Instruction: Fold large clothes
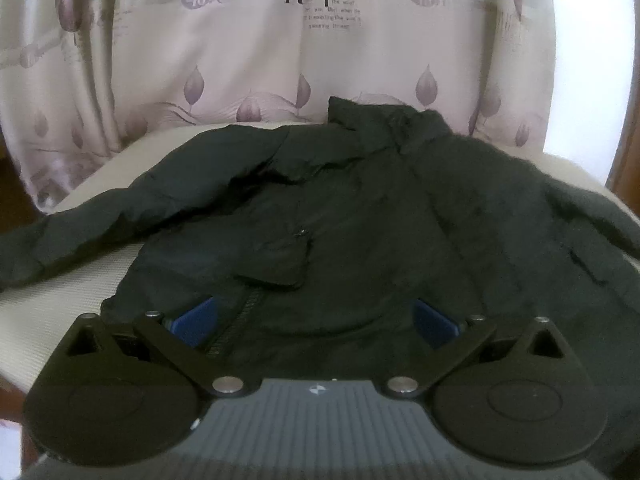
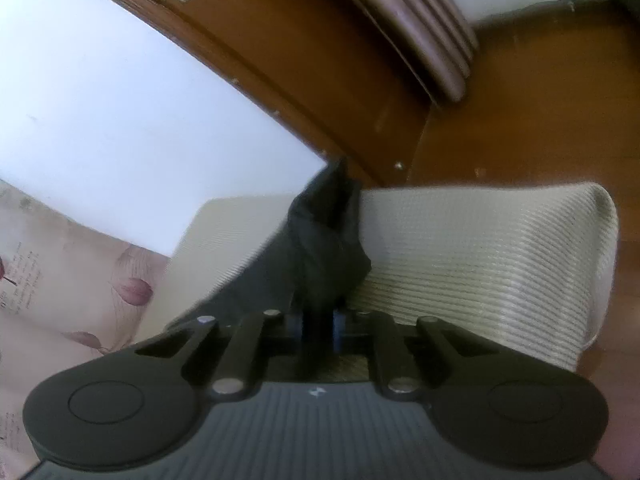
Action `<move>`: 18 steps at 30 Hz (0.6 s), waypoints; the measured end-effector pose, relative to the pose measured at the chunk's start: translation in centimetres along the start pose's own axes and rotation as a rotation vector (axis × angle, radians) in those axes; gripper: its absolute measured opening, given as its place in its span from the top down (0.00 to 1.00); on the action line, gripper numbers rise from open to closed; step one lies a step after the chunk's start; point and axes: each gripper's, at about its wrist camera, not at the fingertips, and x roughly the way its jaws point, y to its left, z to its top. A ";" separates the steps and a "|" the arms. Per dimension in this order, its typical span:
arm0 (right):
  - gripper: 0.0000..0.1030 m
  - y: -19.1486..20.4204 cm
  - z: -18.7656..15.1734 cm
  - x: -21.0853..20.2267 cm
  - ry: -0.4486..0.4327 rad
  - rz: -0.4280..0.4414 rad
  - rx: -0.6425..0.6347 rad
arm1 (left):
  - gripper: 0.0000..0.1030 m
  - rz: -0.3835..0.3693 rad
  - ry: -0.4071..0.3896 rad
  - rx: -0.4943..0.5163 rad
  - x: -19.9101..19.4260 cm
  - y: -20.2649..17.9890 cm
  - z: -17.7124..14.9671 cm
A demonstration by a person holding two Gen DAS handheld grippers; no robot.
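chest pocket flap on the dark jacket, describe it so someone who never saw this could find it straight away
Find the cream ribbed mat in front of the leaf-print curtain; a dark jacket lies spread on it, collar toward the curtain. The pocket flap sits left of the front zipper, the only raised squarish fold there.

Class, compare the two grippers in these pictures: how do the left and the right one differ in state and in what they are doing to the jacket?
The left gripper stands wide open over the dark jacket, gripping nothing; the right gripper is shut on a bunch of the jacket's cloth. The left faces the jacket's spread front; the right holds cloth by the pale mat's edge. Both have blue pads and black linkages.
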 end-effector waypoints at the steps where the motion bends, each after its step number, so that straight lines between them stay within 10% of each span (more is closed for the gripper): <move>1: 0.89 1.1 0.1 -0.2 -0.011 0.023 -0.004 | 0.00 -0.001 0.006 0.001 0.1 0.1 0.0; 9: 0.89 13.0 -1.1 -0.8 -0.009 0.213 -0.096 | 0.00 0.006 0.052 -0.019 0.6 1.3 -0.2; 18: 0.89 26.5 -9.8 0.7 0.127 0.442 -0.199 | 0.00 0.014 0.067 -0.057 0.4 2.7 -0.5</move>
